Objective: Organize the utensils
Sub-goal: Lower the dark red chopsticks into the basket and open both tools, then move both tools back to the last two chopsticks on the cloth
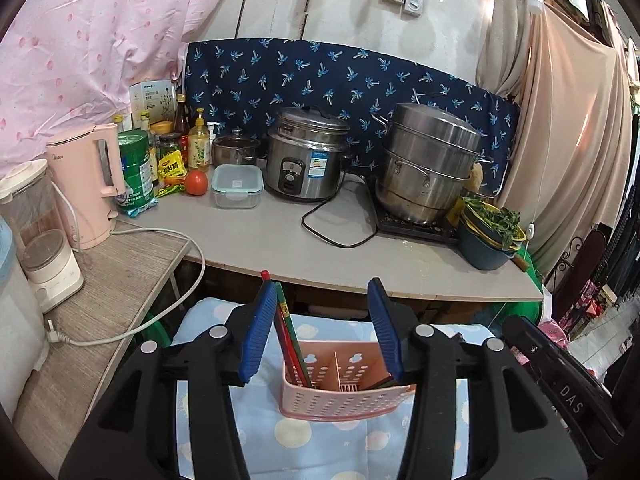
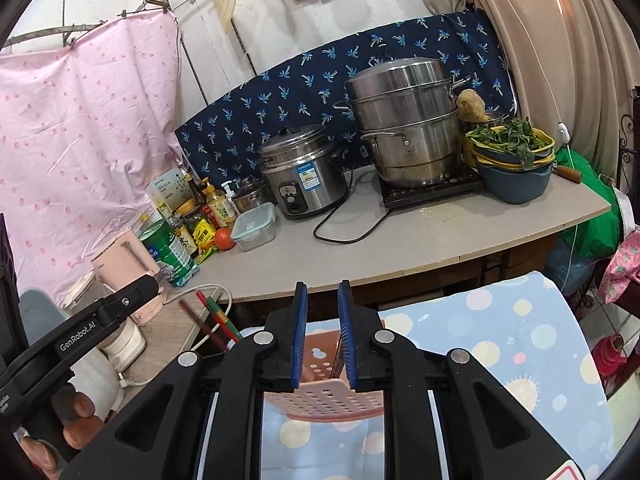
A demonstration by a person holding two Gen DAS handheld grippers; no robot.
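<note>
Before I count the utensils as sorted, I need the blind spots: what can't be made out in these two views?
- Right wrist view: the right gripper blocks most of the pink utensil holder, so its contents and whatever is between the pads stay unclear.
- Left wrist view: the left gripper hides the holder's right compartment; the chopsticks lean beside one pad, contact uncertain.
- Both views: the holder's bottom is hidden by its front wall.

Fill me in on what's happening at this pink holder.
A person is sorting utensils with two hand-held tongs over a pink holder that sits on a dotted blue cloth. The left tongs stand open around the chopsticks, which lean in the holder's left compartment and are not pinched. The right tongs are slightly apart above the holder; whether they hold anything is unclear.
</note>
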